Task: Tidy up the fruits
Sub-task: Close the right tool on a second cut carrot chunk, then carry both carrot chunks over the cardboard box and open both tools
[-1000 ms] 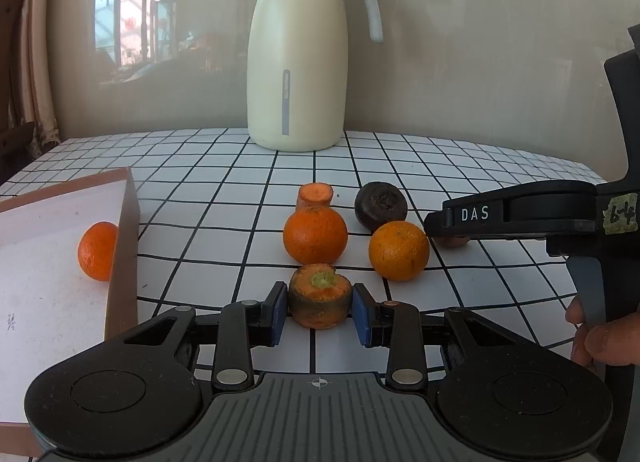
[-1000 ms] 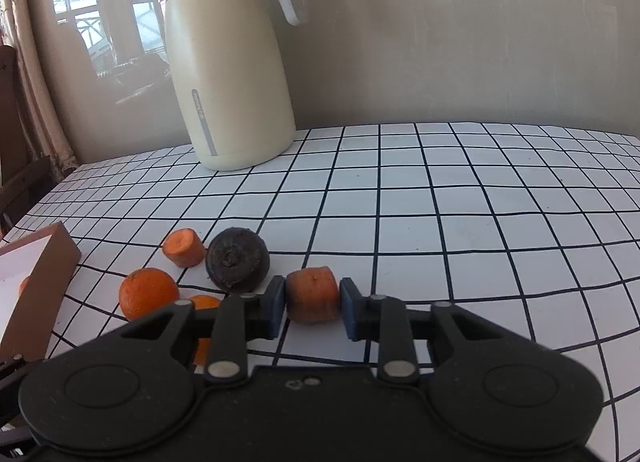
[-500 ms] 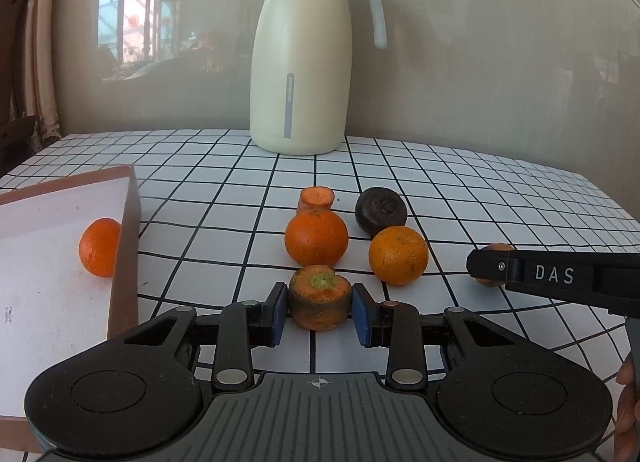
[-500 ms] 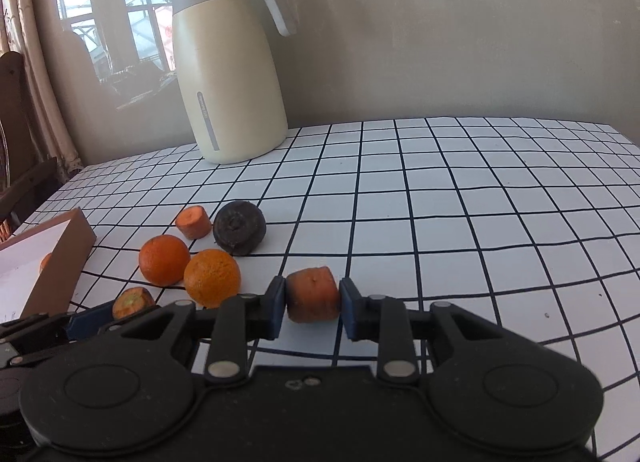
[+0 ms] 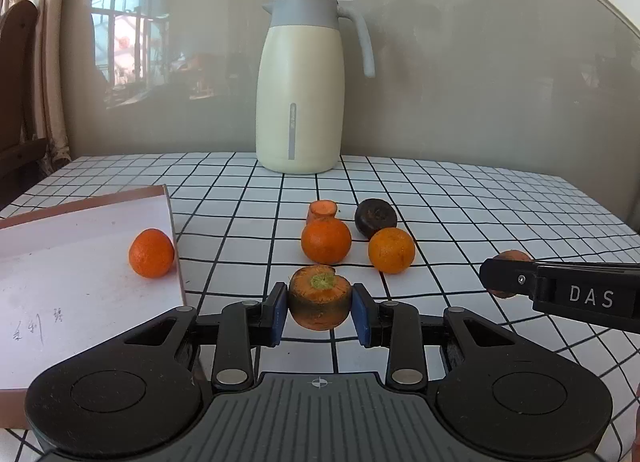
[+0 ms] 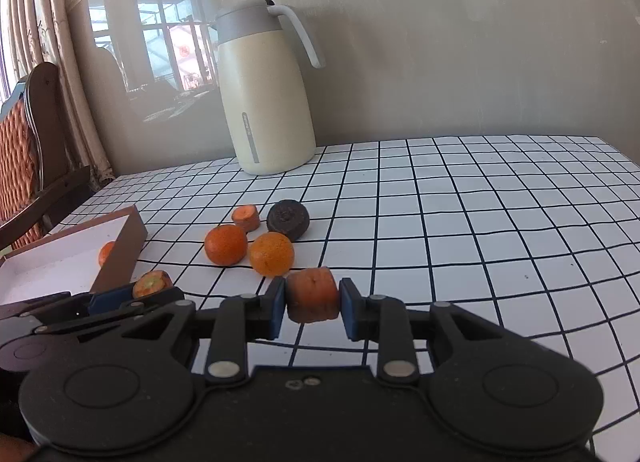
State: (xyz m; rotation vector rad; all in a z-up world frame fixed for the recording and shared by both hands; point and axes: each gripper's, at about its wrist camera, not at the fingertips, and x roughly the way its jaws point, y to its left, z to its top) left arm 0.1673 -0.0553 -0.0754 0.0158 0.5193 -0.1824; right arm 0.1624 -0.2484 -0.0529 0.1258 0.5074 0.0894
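Carrot pieces sit clamped in both your grippers: the left gripper (image 5: 320,308) pinches the carrot top (image 5: 320,298), the right gripper (image 6: 312,304) the carrot chunk (image 6: 312,294). Both have drawn back from the cluster at the table's middle, toward the box (image 5: 80,282) at its left edge.

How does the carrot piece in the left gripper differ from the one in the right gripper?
The left gripper carrot piece shows a green stem core; the right gripper carrot chunk shows plain orange skin. The carrot piece is rounder and wider, the carrot chunk more barrel-shaped. Both are orange, clamped between blue pads.
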